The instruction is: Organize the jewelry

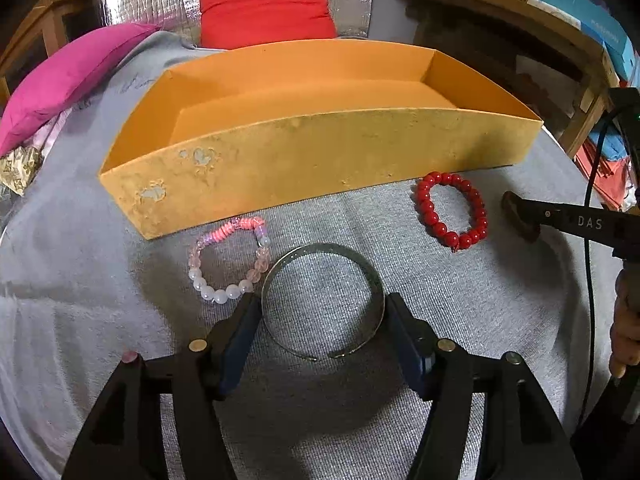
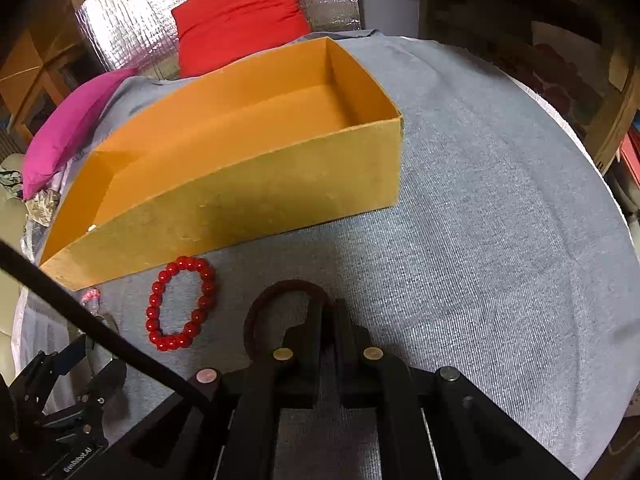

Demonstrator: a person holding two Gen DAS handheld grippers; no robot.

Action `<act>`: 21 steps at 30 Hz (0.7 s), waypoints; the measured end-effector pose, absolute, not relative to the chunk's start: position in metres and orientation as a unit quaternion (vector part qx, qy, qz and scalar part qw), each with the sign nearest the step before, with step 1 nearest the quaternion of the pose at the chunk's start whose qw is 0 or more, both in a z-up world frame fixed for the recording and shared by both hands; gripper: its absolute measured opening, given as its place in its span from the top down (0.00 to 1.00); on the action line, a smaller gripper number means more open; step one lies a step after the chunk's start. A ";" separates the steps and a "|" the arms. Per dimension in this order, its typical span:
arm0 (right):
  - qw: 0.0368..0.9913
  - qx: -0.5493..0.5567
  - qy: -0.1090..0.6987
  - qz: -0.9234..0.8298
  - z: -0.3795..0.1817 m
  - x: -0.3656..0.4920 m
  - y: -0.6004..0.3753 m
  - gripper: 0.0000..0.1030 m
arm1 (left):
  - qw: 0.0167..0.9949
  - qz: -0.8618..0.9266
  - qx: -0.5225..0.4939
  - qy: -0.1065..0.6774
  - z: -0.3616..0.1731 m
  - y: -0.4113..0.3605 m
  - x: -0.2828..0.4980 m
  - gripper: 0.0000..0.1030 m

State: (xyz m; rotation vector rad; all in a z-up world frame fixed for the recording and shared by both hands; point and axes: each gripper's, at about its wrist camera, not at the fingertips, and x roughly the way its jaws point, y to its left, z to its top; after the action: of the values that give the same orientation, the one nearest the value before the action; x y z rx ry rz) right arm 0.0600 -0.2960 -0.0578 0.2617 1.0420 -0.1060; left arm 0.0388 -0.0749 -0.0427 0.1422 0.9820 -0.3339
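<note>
Altogether four bracelets lay outside the orange box (image 1: 320,160), which held no jewelry. The left tool (image 1: 322,320) was spread around a metal bangle (image 1: 376,280); the right tool (image 2: 328,320), pressed together, pinched a dark bangle (image 2: 256,316) beside the red bead bracelet (image 2: 182,304) and the pink-and-white bead bracelet (image 1: 228,260).

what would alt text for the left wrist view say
The left gripper straddles a silver bangle lying on grey cloth, its fingers at either side. A pink and white bead bracelet and a red bead bracelet lie before an empty orange box.
</note>
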 end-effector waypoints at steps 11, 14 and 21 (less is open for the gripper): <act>0.862 0.087 0.495 -0.063 -0.057 0.066 -0.277 0.92 | 0.861 -0.187 0.063 0.468 -0.049 -0.070 0.034 0.17; 0.863 0.084 0.494 -0.065 -0.060 0.063 -0.276 0.92 | 0.861 -0.190 0.077 0.465 -0.052 -0.077 0.027 0.10; 0.863 0.098 0.492 -0.062 -0.060 0.060 -0.280 0.92 | 0.849 -0.185 0.074 0.490 -0.046 -0.079 0.028 0.06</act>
State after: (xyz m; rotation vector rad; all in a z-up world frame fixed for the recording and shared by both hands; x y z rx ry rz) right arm 0.0595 -0.2802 -0.0603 0.2055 1.0318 -0.1309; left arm 0.0275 -0.0787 -0.0464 0.1569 1.0328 -0.3901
